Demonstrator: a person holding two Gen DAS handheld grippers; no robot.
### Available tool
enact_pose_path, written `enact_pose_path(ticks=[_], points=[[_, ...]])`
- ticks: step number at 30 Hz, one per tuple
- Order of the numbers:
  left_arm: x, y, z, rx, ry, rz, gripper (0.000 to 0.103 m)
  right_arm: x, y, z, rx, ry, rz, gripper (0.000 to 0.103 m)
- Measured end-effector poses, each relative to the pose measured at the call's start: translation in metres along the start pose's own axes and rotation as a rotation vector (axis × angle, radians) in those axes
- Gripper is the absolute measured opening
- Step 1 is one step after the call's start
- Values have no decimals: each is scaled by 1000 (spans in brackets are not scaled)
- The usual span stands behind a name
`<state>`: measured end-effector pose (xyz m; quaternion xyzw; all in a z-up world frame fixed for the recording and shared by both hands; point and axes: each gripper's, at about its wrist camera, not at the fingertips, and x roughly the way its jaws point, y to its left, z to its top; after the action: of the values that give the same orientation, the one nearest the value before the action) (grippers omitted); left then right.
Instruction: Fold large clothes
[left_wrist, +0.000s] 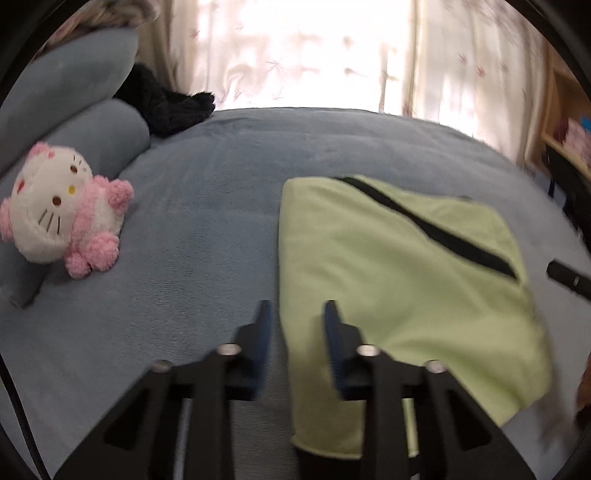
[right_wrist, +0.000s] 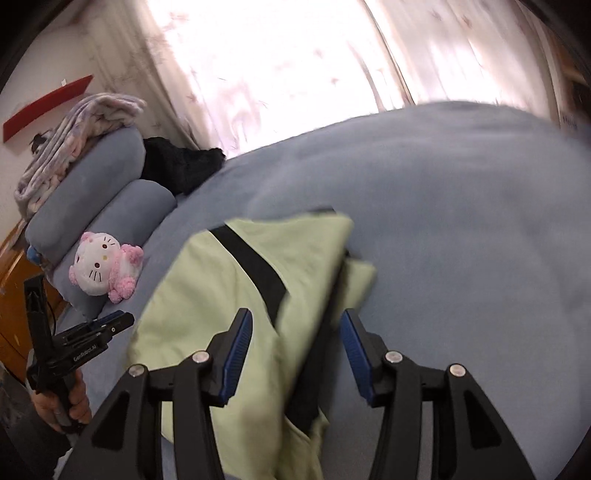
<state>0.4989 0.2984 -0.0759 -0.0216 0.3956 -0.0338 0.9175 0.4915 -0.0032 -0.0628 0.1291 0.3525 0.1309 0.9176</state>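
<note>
A light green garment (left_wrist: 399, 288) with a black strip lies folded on the blue bed cover (left_wrist: 207, 229). In the left wrist view my left gripper (left_wrist: 297, 308) hangs low over the garment's near left edge. Its jaws stand a narrow gap apart, and the cloth edge shows below that gap, not pinched. In the right wrist view the garment (right_wrist: 221, 295) shows a doubled right edge with dark lining. My right gripper (right_wrist: 295, 319) stands open above that edge with nothing gripped. The left gripper (right_wrist: 110, 325) appears at the far left there, held by a hand (right_wrist: 77, 402).
A pink and white plush cat (left_wrist: 62, 210) leans on blue pillows (left_wrist: 74, 88) at the left. Dark clothing (left_wrist: 166, 103) lies behind them and a folded blanket (right_wrist: 74, 129) sits on top. Bright curtains (left_wrist: 295, 51) hang beyond the bed. A wooden shelf (left_wrist: 569, 122) stands at the right.
</note>
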Motion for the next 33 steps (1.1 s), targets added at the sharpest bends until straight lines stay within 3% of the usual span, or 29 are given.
enact_pose_path(ticks=[2,4,6,8,10,13,19,22,28,33], points=[[4,-8,4,-23,3,-10,13,14,15,8,-24,4,2,49],[11,-20,3,-18,12,-14,11,39,25,12,-19,39,28,37],[23,-33,-1,-6,31,-19,11,60,28,13,-19,60,33,36],[32,-38,-5,18,34,17,11,86,23,11,-20,80,-59,32],[44,-40,-12,60,40,60,10,103,3,8,4,107,-127,0],[50,-40,-19,90,29,87,10,102,-22,5,83,122,-44,0],[37,-39,-15,30,49,100,14,73,-7,4,32,144,-70,3],[16,-44,-22,23,47,70,14,52,-2,-1,58,160,-28,6],[-23,-64,-60,80,52,21,14,20,26,-42,-11,216,47,11],[-18,-67,-87,134,82,80,14,16,19,-74,-25,242,-4,11]])
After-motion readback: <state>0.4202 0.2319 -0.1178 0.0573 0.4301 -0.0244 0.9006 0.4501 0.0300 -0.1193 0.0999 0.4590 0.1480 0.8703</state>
